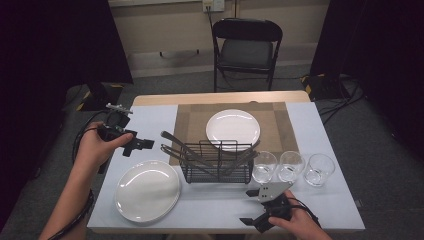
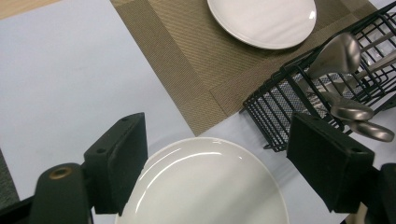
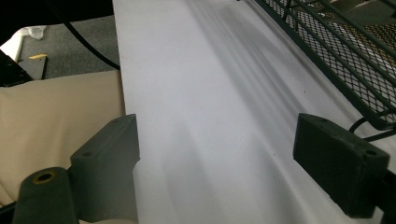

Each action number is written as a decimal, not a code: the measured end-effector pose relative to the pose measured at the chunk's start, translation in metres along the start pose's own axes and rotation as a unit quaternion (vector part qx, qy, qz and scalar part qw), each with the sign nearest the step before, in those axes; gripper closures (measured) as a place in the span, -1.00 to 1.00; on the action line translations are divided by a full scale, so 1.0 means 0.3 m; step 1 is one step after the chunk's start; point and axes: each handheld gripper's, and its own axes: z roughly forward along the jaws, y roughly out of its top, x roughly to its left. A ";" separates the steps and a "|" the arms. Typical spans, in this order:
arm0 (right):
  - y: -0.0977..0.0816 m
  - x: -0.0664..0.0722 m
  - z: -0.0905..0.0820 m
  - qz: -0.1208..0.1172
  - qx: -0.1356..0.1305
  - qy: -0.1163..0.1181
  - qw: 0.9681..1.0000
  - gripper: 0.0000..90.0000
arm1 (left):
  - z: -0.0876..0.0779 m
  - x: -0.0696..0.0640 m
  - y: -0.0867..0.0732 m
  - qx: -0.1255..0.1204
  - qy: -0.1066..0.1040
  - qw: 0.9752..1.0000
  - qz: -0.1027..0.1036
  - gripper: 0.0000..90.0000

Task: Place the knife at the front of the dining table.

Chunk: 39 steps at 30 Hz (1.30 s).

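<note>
Above the table's near-left corner I hold my left gripper (image 1: 146, 144) wide-jawed over the near plate (image 1: 147, 190), lined up to grasp its rim; my right gripper (image 1: 252, 206) waits spread at the near edge.

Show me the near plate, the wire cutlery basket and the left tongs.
near plate (image 1: 147, 190), high view, centre of its white face.
wire cutlery basket (image 1: 216, 176), high view, front mesh wall.
left tongs (image 1: 148, 143), high view, between the jaw tips.
</note>
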 end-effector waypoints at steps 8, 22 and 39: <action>-0.001 -0.002 -0.002 0.001 0.001 -0.003 1.000 -0.70 | -0.020 -0.003 0.027 -0.008 -0.006 1.000 -0.004 -0.55; -0.004 -0.005 -0.007 0.002 0.000 -0.004 1.000 -0.70 | -0.047 -0.023 0.059 -0.014 -0.011 1.000 -0.003 -0.55; -0.025 -0.032 0.003 0.015 0.008 -0.014 1.000 -0.70 | -0.026 -0.051 0.089 -0.005 -0.023 1.000 0.008 -0.55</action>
